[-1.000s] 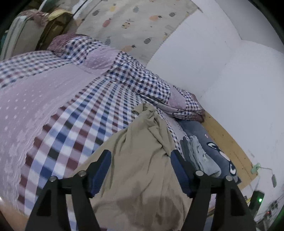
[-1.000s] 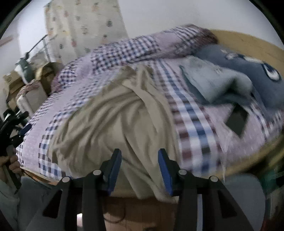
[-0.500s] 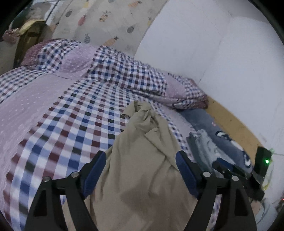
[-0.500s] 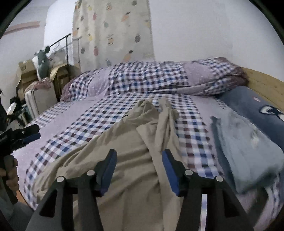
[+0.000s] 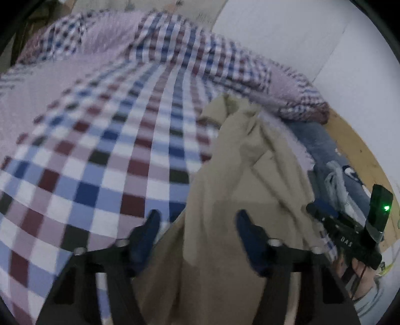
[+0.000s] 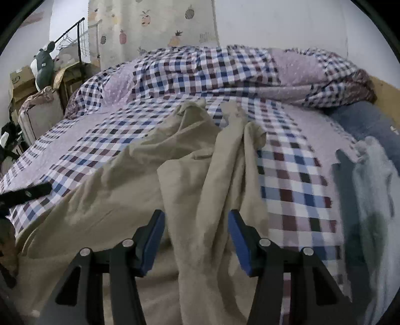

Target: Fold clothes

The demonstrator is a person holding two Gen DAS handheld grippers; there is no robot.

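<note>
Directly ahead, beige garment (image 6: 190,180) crumpled between both open tongs (image 6: 196,225), unheld

A big bed (image 6: 295,175) with a checked cover sits ahead, a white wall (image 6: 275,22) and fruit curtain (image 6: 155,27) behind it

Both views are dim and cool, lit by flat, diffuse room light with a bluish cast; its source cannot be told. Shadows are soft, with no glare. The left wrist view is heavily smeared by motion: the checked bedspread (image 5: 105,160) blurs, most near the lens. The right wrist view is sharper, smearing only at its right edge. Fisheye distortion bows the bed, and black corners frame each view.
</note>
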